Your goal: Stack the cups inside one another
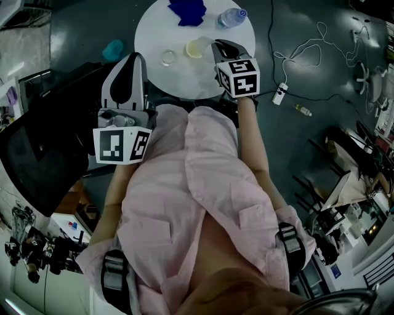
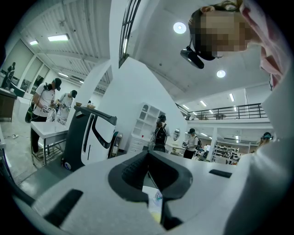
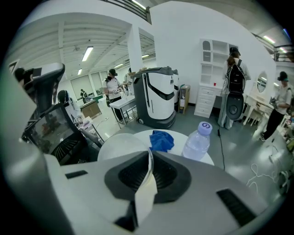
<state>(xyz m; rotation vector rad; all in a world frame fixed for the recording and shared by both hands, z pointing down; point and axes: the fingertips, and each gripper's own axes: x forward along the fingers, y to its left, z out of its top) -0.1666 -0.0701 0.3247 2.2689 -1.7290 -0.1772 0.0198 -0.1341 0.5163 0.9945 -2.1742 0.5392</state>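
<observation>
- Round white table point(image 1: 184, 80) is filling the top of the head view ahead of you. A blue cloth point(image 1: 188, 11) and a water bottle point(image 1: 231, 18) are lying at its far side, well clear of the work.
- Your left gripper point(image 2: 148, 158) is hanging back at the near-left table edge and pointing level. Its jaws are resting together with nothing pinched between them.
- Your right gripper point(image 3: 150, 158) is tilting down over the table. Its jaws are clamping tight on the thin wall of a yellowish cup point(image 1: 195, 48), which it is carrying mouth-up.
- The clear cup point(image 1: 168, 58) is standing alone on the table with its mouth up. It is sitting near the held one, just to its left and a little nearer you in the head view.
- Here is what counts: the target is lying left of your right gripper, and both cups are standing upright. I'm judging this as a short sideways carry, then a straight lowering, and your right hand is already holding the load.
</observation>
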